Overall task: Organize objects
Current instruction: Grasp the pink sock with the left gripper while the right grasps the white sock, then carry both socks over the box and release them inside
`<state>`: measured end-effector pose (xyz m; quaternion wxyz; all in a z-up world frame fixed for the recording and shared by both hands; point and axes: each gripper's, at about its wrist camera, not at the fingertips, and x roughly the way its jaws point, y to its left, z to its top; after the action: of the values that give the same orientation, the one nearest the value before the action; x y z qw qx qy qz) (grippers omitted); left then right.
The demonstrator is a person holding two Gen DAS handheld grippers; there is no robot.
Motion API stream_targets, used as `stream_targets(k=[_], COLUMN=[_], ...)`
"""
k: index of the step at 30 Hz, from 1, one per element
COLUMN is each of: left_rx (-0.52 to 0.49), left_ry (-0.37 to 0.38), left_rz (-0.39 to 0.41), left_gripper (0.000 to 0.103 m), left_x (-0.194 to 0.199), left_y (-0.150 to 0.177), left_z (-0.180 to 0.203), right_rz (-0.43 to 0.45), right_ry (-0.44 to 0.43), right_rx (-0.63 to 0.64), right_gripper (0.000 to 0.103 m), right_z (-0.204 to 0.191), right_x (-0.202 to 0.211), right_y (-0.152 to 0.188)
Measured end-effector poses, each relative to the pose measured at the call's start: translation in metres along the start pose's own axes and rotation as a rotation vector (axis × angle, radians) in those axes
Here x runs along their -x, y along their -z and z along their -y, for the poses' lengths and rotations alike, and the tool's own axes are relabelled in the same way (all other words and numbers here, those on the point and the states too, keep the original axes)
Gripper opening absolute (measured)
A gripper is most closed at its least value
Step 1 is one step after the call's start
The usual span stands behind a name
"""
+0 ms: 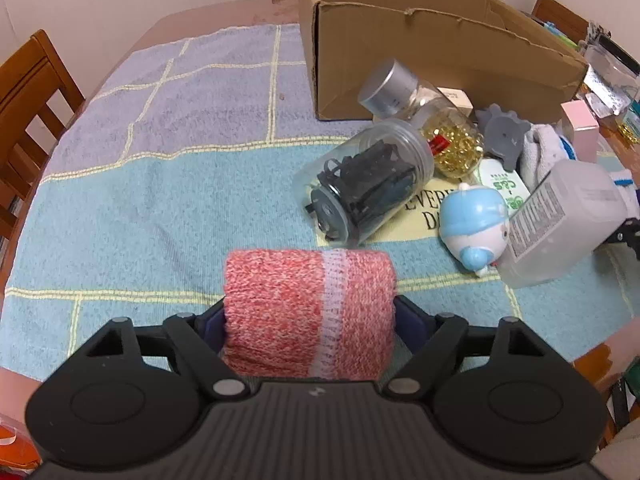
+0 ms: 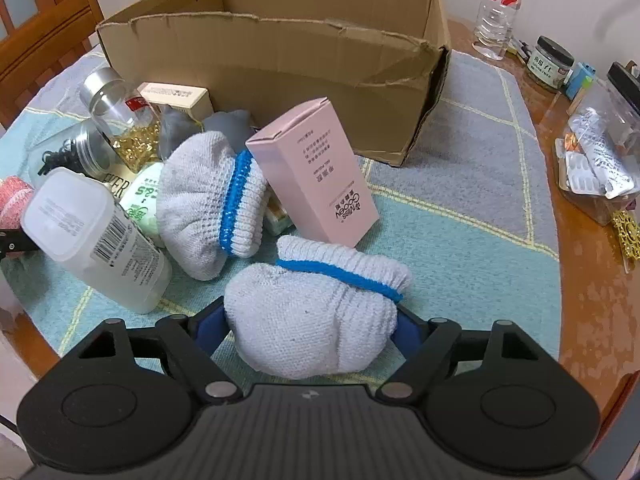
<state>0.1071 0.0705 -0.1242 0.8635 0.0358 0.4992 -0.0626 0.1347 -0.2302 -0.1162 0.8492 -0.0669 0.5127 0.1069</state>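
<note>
Socks in both grippers: the left gripper is clamped on a rolled pink sock with a pale band, held low over the blue checked cloth. The right gripper squeezes a balled white sock with a blue stripe, near the table's front edge. Just beyond it a second white sock lies beside a pink carton, which leans tilted; its print reads upside down, too small to make out. To the left, a translucent bottle lies on its side, barcode and fine-print label showing. Past that, a toppled clear jar of black clips, a silver-capped jar of gold pins, and a blue-and-white toy resting on a card lettered "EVER". Behind everything stands the open cardboard box, front wall torn along the top. At far right, a water bottle with a red label stands on the bare wood
</note>
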Motion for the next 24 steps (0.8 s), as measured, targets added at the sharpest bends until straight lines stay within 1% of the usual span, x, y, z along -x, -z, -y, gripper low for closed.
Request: stream_targets(k=[6, 9, 13, 16, 19, 22, 24], left_rx=[0.004, -0.012, -0.050, -0.083, -0.124, -0.159, -0.191], left_ry=[0.032, 0.035, 0.047, 0.053, 0.062, 0.083, 0.113], left_rz=[-0.024, -0.029, -0.007, 0.040, 0.106, 0.165, 0.179], left_gripper=[0.079, 0.079, 0.079, 0.079, 0.079, 0.079, 0.079], left_x=[0.013, 0.028, 0.055, 0.076, 0.089, 0.093, 0.090], left_y=[-0.004, -0.011, -0.028, -0.055, -0.086, -0.122, -0.148], left_z=[-0.005, -0.009, -0.014, -0.016, -0.012, -0.002, 0.005], right_rz=[0.006, 0.010, 0.032, 0.064, 0.109, 0.151, 0.173], right_ry=[0.001, -0.003, -0.016, -0.025, -0.034, -0.045, -0.052], right_rx=[-0.017, -0.022, -0.005, 0.030, 0.065, 0.088, 0.093], right_gripper=[0.085, 0.085, 0.085, 0.085, 0.085, 0.085, 0.085], right_z=[0.010, 0.015, 0.020, 0.020, 0.018, 0.017, 0.015], right_x=[0.017, 0.027, 0.046, 0.063, 0.077, 0.086, 0.088], right_y=[-0.004, -0.009, -0.023, -0.038, -0.059, -0.080, -0.097])
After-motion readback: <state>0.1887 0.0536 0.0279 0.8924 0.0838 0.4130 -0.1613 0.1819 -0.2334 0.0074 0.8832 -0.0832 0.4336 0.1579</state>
